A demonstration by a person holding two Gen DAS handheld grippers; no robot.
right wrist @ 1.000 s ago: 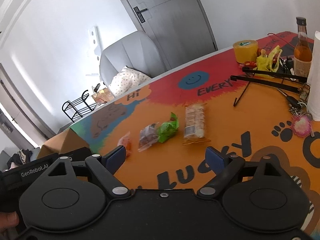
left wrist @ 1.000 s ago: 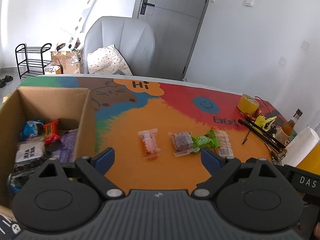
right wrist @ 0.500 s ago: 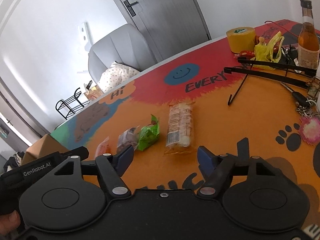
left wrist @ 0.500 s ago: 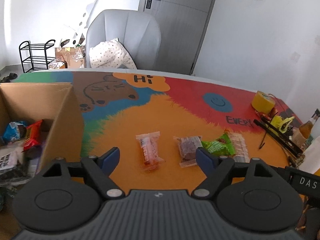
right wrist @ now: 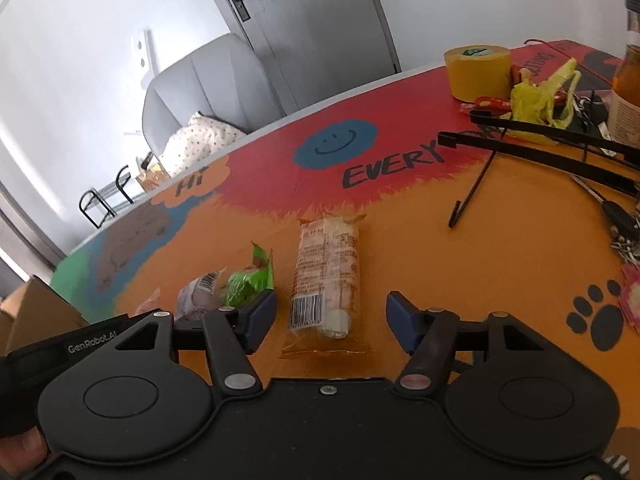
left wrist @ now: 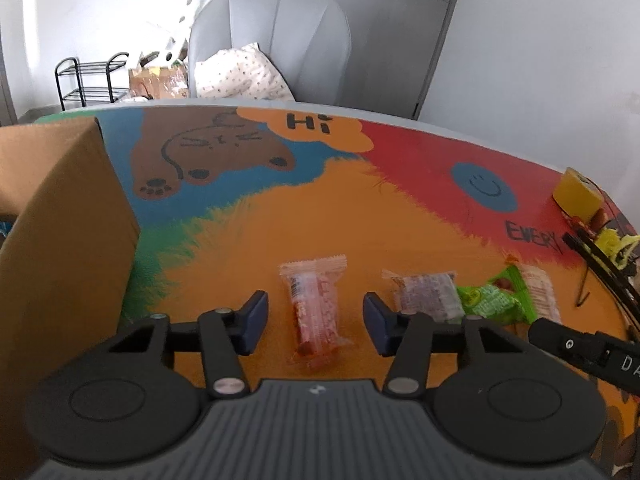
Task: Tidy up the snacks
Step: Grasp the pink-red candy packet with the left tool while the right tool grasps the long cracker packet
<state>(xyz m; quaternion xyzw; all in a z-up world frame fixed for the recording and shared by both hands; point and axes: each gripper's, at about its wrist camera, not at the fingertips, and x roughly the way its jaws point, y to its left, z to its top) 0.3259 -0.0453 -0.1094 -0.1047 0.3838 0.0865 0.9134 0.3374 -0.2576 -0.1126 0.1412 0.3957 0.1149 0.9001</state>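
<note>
Snacks first: you've got four packets laid in a loose row on the painted orange, red and blue bench [left wrist: 400, 184], which is handy because each one can be taken singly. Counting across the left wrist view: one clear wrapper with red-orange pieces inside [left wrist: 316, 308], one clear wrapper with a dark brownish cake [left wrist: 428, 294], one crumpled bright green packet [left wrist: 494, 300] overlapping it, and one long pale packet with a barcode [right wrist: 326, 280] just past the green one.

Your left tool [left wrist: 312, 318] sits with its blue-padded jaws either side of the red-orange wrapper, partly open; they have just been closing, but the pads aren't pressing on it as far as I can see. Your right tool [right wrist: 331, 316] is the same story around the barcode end of the long pale packet, jaws just closing in, gap visible on both sides, nothing gripped. Looks like you're lining up two picks at once, one per hand.

One brown cardboard box [left wrist: 64, 240] stands at the left edge of the bench, near the red-orange wrapper, so I'd guess that's where they go.

Off to the right there's one yellow tape roll [right wrist: 476, 72], one bottle [right wrist: 630, 72], some keys, and a black folding stand. None of that is in your way.
</note>
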